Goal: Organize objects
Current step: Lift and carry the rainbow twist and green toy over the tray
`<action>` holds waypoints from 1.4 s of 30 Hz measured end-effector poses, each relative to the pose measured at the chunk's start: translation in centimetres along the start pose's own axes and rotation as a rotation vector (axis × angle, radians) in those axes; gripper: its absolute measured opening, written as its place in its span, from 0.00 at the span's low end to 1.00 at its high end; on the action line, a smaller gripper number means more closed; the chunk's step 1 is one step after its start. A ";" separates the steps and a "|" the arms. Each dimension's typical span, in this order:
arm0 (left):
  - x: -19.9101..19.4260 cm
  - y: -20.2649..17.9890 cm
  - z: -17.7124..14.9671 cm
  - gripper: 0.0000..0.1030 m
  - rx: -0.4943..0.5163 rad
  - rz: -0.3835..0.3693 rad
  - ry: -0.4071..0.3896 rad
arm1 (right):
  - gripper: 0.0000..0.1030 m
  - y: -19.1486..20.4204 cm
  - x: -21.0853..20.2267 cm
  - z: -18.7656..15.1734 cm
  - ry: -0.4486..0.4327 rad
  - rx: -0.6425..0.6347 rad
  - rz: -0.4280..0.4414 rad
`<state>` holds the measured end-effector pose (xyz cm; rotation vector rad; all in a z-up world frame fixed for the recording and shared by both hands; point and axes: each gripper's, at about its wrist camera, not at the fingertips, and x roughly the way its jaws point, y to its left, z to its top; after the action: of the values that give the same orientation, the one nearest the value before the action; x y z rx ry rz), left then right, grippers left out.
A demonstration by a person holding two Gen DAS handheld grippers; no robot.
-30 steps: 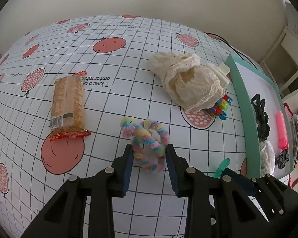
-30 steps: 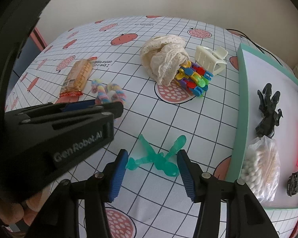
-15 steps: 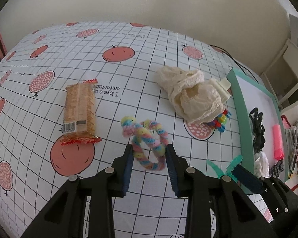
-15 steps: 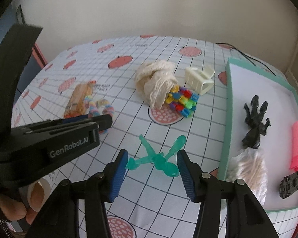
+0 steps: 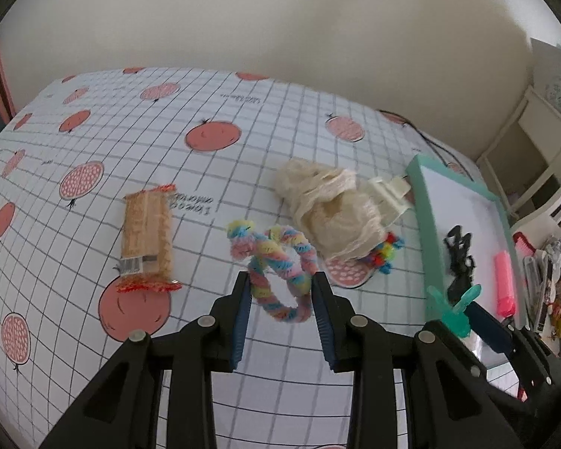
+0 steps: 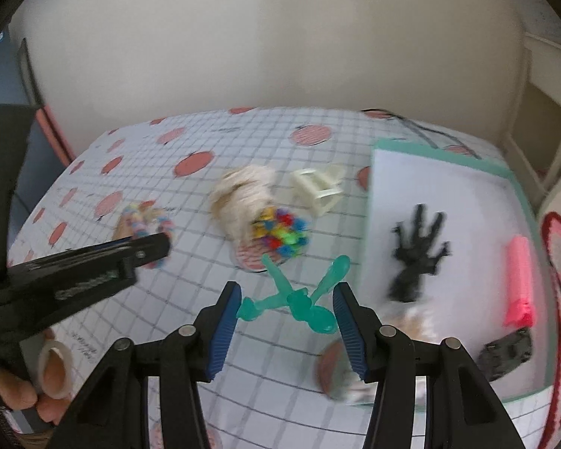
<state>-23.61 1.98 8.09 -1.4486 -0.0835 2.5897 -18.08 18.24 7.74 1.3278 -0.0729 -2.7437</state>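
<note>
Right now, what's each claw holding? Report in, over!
Left gripper shut on fuzzy rainbow twist, lifted. Right gripper shut on green clip, lifted. Tray to the right, partly filled; nothing blocking.

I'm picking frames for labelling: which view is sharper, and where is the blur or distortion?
Left wrist view: mostly crisp; pastel twisted hair tie and snack bar clear, grid lines bowed by fisheye. Right wrist view: motion-smeared throughout; colourful clips and black claw clip soft.
</note>
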 end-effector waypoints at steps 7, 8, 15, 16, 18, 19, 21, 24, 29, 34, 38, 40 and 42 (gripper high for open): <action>-0.9 -3.4 0.5 0.33 0.054 -0.032 -0.035 | 0.52 -4.0 -1.7 0.1 -0.033 0.056 -0.086; -0.9 -4.1 0.5 0.33 0.061 -0.038 -0.038 | 0.52 -4.6 -1.9 0.1 -0.036 0.068 -0.097; -0.6 -8.0 1.5 0.33 0.081 -0.104 -0.043 | 0.52 -8.9 -2.6 0.5 -0.051 0.141 -0.144; -0.4 -8.4 1.7 0.33 0.080 -0.117 -0.040 | 0.52 -9.2 -2.5 0.6 -0.049 0.147 -0.149; 0.3 -9.5 2.4 0.33 0.075 -0.143 -0.033 | 0.52 -10.3 -2.0 1.1 -0.041 0.153 -0.163; 0.7 -10.1 2.8 0.33 0.079 -0.153 -0.032 | 0.52 -10.9 -1.6 1.4 -0.037 0.153 -0.168; 2.0 -11.5 3.8 0.33 0.095 -0.163 -0.024 | 0.52 -12.2 -0.6 2.3 -0.025 0.159 -0.181; 4.1 -13.5 5.6 0.33 0.108 -0.188 -0.010 | 0.52 -14.2 0.8 3.9 -0.015 0.166 -0.198; 5.9 -16.6 7.9 0.33 0.140 -0.201 -0.007 | 0.52 -16.8 2.2 5.4 -0.001 0.177 -0.231; 6.0 -17.8 9.0 0.33 0.155 -0.179 -0.004 | 0.52 -18.5 1.9 6.3 0.001 0.202 -0.247; 6.1 -18.6 9.3 0.33 0.193 -0.189 -0.011 | 0.52 -19.2 1.9 6.9 -0.003 0.221 -0.243; 6.6 -19.0 9.6 0.33 0.212 -0.182 -0.006 | 0.52 -19.4 2.4 7.2 0.010 0.225 -0.244; 7.3 -19.1 9.9 0.33 0.216 -0.188 0.004 | 0.52 -19.6 3.2 7.4 0.022 0.223 -0.242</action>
<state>-33.40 22.40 9.71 -1.3032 0.0570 2.3632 -27.10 37.44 8.24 1.5129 -0.2378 -2.9940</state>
